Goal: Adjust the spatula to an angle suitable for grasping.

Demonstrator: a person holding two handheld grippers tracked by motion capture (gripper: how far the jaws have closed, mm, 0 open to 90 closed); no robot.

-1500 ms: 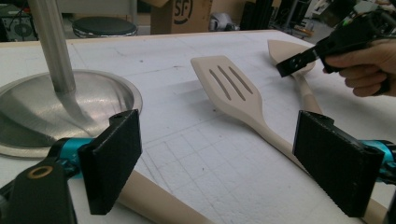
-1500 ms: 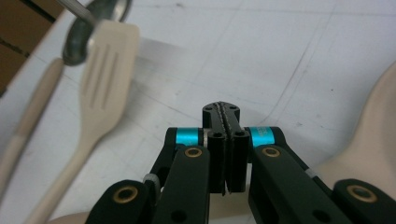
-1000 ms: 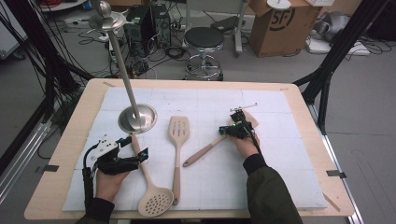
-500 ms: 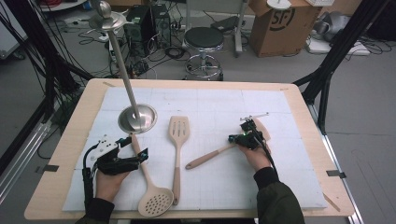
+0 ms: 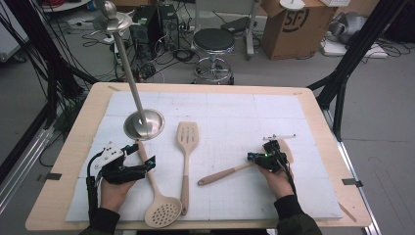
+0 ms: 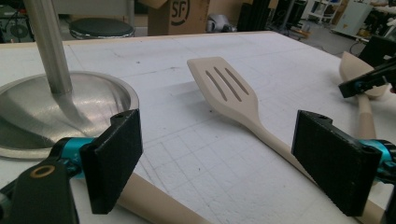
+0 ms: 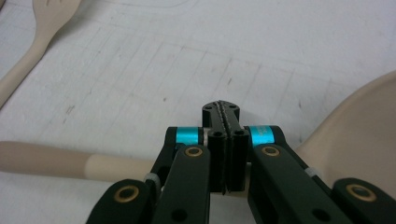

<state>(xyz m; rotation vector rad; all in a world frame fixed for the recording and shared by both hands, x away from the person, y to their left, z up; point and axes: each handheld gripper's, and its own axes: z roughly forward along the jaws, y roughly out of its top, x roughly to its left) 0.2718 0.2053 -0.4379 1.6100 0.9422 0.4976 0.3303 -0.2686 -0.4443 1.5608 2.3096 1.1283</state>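
A wooden spoon (image 5: 222,175) lies slanted on the white mat, its bowl (image 7: 355,126) to the right. My right gripper (image 5: 258,159) is shut, and its closed jaws (image 7: 221,109) stand over the spoon's neck, pads pressed together. Whether they pinch the spoon is hidden. My left gripper (image 5: 142,155) rests open on the mat at the left. Its wide jaws (image 6: 217,158) straddle bare mat, one over the skimmer's handle (image 6: 140,205), the other over the slotted turner's handle (image 6: 261,126). The slotted turner (image 5: 187,137) and the skimmer (image 5: 163,215) lie side by side.
A steel stand with a round base (image 5: 143,125) and a tall tilted pole stands just beyond my left gripper. The wooden table rim (image 5: 313,105) frames the mat. A stool, a cardboard box and cables are on the floor behind.
My right gripper has moved right and toward the near edge, and the wooden spoon has slid along with it. The left gripper has stayed still and open.
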